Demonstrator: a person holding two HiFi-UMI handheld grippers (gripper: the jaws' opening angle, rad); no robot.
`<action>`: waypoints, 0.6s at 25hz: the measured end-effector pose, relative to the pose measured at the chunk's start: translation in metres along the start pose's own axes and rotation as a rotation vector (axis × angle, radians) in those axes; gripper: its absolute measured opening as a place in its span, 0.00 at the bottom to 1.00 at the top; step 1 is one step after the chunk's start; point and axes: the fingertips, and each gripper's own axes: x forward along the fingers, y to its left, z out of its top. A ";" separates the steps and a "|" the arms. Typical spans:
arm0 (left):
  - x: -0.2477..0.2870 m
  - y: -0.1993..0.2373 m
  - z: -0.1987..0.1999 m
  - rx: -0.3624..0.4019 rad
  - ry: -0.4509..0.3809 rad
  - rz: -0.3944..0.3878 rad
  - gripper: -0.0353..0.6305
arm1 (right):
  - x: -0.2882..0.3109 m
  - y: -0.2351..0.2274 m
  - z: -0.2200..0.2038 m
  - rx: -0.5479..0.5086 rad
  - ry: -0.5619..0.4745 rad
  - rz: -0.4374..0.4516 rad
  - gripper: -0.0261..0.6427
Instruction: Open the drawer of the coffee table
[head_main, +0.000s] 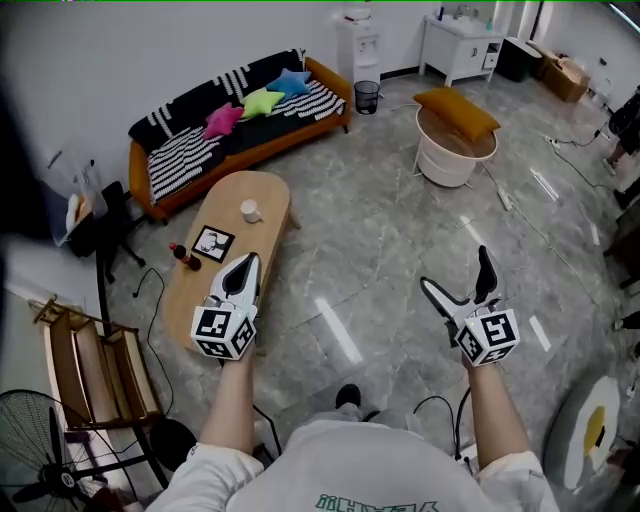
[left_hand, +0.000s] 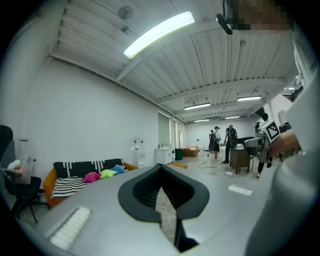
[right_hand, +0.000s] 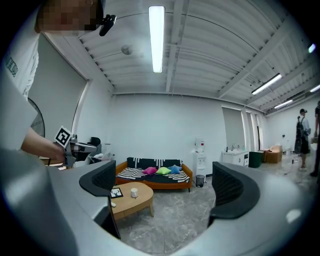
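In the head view, the coffee table stands left of centre on the grey marbled floor. It is a smooth, pale wooden oval, and its long axis runs from the near left away toward the striped sofa. A white cup, a square marker card and a dark bottle sit on top. The left gripper hangs over the table's near end, and the right gripper hangs over bare floor, well apart from the table. In the left gripper view, the left gripper has its 2 ribbed black pads pressed together with nothing between them. In the right gripper view, the right gripper is spread wide and holds nothing. The table lies ahead between its jaws, in front of the sofa.
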 end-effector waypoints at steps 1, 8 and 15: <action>0.009 0.000 0.000 0.000 0.005 -0.004 0.05 | 0.006 -0.005 0.000 0.000 0.005 0.000 0.92; 0.087 -0.005 0.009 0.015 0.018 -0.016 0.05 | 0.059 -0.065 -0.001 0.005 0.014 0.019 0.92; 0.175 -0.011 0.018 0.041 0.023 0.061 0.05 | 0.127 -0.148 -0.008 0.008 0.003 0.100 0.92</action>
